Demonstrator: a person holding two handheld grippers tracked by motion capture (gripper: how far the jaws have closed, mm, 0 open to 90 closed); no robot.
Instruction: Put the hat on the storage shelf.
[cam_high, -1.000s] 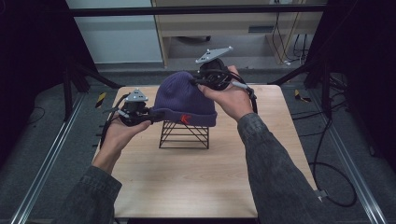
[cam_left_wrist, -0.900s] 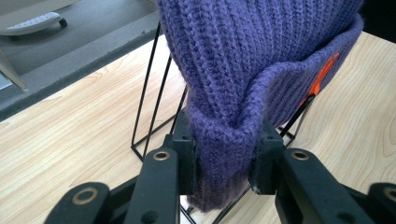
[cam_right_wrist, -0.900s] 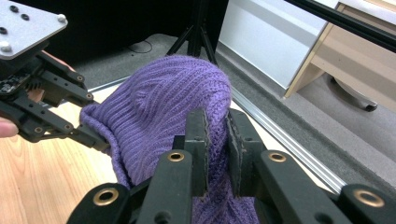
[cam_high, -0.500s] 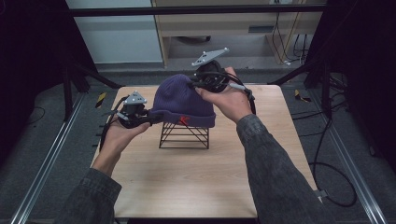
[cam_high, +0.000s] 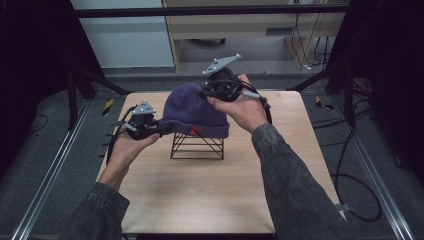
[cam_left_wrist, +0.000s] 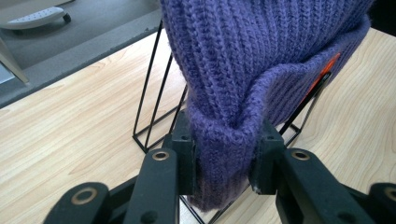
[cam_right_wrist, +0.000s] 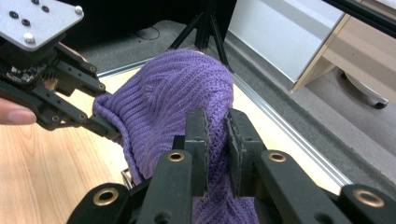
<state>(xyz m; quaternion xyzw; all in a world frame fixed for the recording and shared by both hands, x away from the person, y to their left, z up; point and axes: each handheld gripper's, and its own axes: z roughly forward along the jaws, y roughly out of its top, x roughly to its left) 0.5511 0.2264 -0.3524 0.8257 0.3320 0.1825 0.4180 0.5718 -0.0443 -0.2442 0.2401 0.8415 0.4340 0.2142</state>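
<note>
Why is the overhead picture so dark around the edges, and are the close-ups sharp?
High view: light falls on the table, surroundings nearly black. Left gripper view: purple hat knit is crisp. Right gripper view: hat sharp, the floor behind softer.

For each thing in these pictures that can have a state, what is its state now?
purple knit hat: draped over the wire stand, held at two places.
black wire stand: upright on the table, under the hat.
left gripper: shut on the hat's folded brim.
right gripper: shut on the hat's knit.
wooden table: bears the stand.
</note>
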